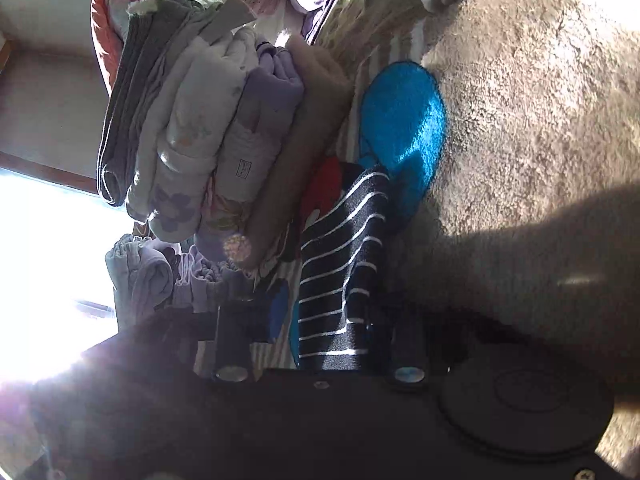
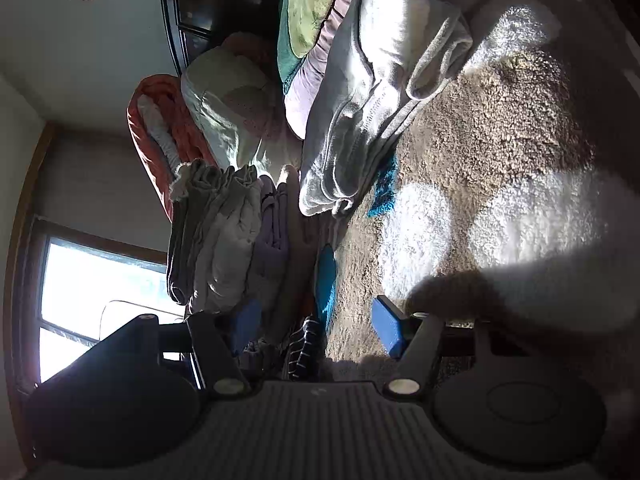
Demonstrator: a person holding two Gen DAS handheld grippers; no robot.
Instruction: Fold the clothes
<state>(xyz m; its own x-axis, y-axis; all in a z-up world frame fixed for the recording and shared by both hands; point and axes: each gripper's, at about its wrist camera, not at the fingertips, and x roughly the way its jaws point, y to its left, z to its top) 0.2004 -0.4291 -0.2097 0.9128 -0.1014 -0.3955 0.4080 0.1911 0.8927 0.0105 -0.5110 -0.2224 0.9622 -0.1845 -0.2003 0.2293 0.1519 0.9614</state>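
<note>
A black garment with thin white stripes [image 1: 340, 264] lies crumpled on the bedding. It reaches in between the fingers of my left gripper [image 1: 318, 336], which stands open, and rests against the right-hand finger. Beside it stands a stack of folded clothes [image 1: 200, 128] in grey, white, lilac and brown. In the right wrist view my right gripper [image 2: 316, 326] is open with its blue pads [image 2: 388, 328] wide apart and nothing between them. The striped garment [image 2: 304, 348] and the folded stack [image 2: 224, 248] lie just beyond it.
A shaggy brown blanket [image 2: 480, 140] with blue patches [image 1: 400, 120] covers the surface. A pale grey fleece garment [image 2: 360, 100] lies loose further off. An orange quilt [image 2: 160, 120] and pillows [image 2: 232, 100] sit behind the stack. A bright window [image 2: 100, 280] glares at one side.
</note>
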